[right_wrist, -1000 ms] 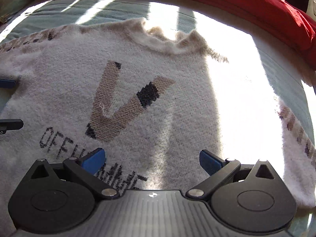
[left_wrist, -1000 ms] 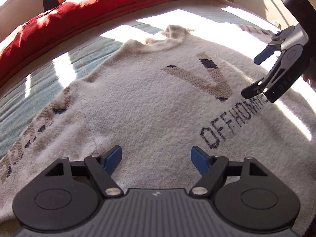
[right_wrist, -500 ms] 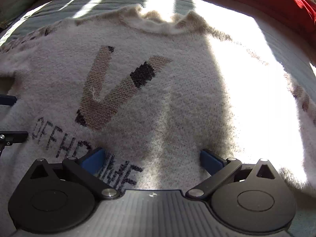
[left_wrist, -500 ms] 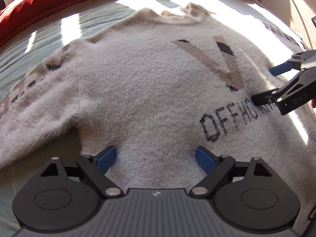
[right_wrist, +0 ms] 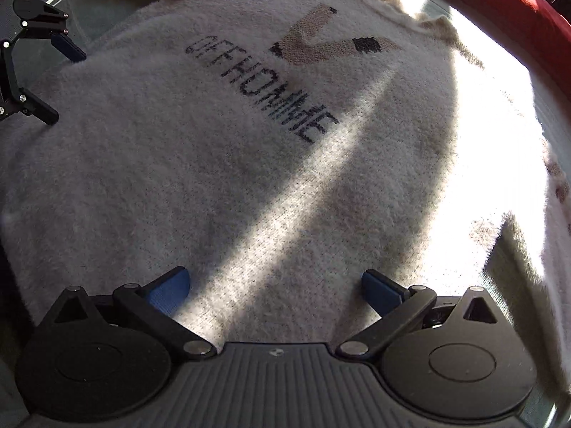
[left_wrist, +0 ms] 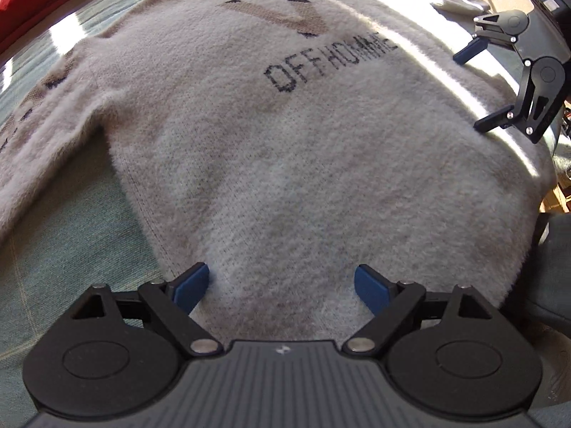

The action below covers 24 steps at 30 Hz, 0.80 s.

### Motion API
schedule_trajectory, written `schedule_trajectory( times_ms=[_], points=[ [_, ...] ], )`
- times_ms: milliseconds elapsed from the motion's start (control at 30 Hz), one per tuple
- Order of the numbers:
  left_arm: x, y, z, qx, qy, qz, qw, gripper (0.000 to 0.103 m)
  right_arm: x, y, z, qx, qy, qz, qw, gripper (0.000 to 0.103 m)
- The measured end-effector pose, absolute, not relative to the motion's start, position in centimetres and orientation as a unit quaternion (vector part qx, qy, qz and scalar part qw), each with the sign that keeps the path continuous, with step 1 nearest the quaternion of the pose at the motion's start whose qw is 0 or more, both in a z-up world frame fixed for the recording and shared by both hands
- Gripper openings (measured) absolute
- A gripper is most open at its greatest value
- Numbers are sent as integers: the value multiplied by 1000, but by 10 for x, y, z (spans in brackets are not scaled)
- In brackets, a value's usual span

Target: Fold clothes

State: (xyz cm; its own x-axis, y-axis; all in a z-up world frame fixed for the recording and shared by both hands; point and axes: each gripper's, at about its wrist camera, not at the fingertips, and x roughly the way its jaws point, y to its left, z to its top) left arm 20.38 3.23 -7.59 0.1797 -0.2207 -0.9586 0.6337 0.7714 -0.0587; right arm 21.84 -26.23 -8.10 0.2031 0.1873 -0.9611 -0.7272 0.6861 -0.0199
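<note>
Left gripper and right gripper, both spread wide and holding nothing, hover over the near hem of the sweater, which lies flat, face up, on the bed, collar at the far end, long axis running straight away from both.

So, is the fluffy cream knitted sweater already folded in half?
No, the fluffy cream knitted sweater lies spread flat on the bed, its V motif and lettering fully showing.
</note>
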Motion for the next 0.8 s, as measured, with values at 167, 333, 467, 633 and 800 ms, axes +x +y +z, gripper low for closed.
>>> schedule_trajectory(
  times_ms=[167,333,467,633,800],
  points=[
    [195,22,-59,201,539,-333,747,88,213,-256,-65,-274,520,356,726,103],
    [208,8,-68,202,525,-364,743,88,221,-232,-63,-291,477,401,726,103],
    [200,31,-79,171,564,-340,733,88,222,-235,-78,-276,507,400,712,103],
    [177,62,-75,140,603,-309,722,88,213,-250,-85,-255,511,389,723,103],
    [177,64,-59,126,608,-297,725,87,207,-258,-90,-247,505,383,733,103]
  ],
)
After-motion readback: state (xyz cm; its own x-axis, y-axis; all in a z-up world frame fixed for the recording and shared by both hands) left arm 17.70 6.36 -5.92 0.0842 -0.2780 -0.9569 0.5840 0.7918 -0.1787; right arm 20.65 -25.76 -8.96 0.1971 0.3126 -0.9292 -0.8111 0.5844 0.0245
